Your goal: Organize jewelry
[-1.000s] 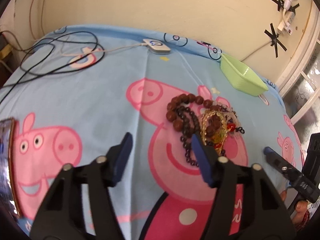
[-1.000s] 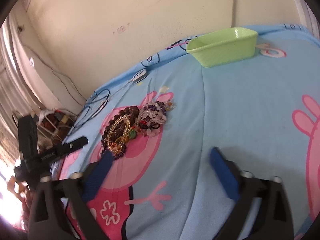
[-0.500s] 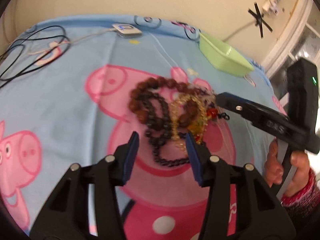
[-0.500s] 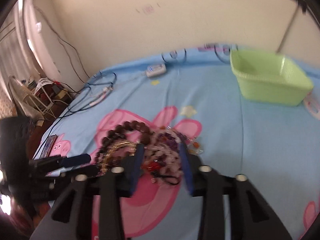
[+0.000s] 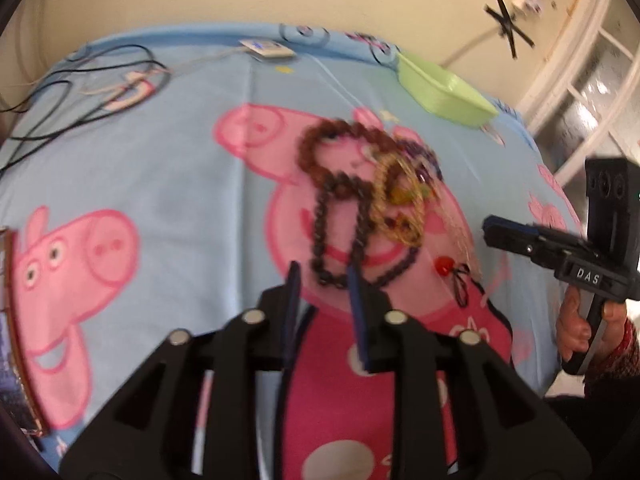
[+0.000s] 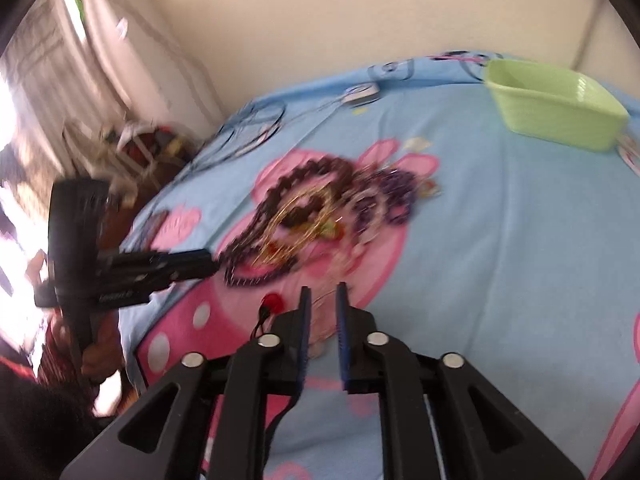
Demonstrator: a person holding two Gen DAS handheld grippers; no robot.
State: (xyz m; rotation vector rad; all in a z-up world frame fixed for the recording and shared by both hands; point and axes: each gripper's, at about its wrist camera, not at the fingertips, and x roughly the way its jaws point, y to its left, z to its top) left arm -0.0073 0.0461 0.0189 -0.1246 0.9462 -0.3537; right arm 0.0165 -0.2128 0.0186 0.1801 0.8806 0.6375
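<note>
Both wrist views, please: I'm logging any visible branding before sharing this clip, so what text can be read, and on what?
"DAS": white letters on the black body of the right gripper, seen in the left wrist view.
Pale lettering on the side of the left gripper, seen in the right wrist view: too blurred to read.
Blue mark on the small white device at the bed's far edge: too small to read.

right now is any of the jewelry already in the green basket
No, the green basket shows an empty inside in the right wrist view, and the jewelry pile lies apart from it on the blue cartoon sheet.
</note>
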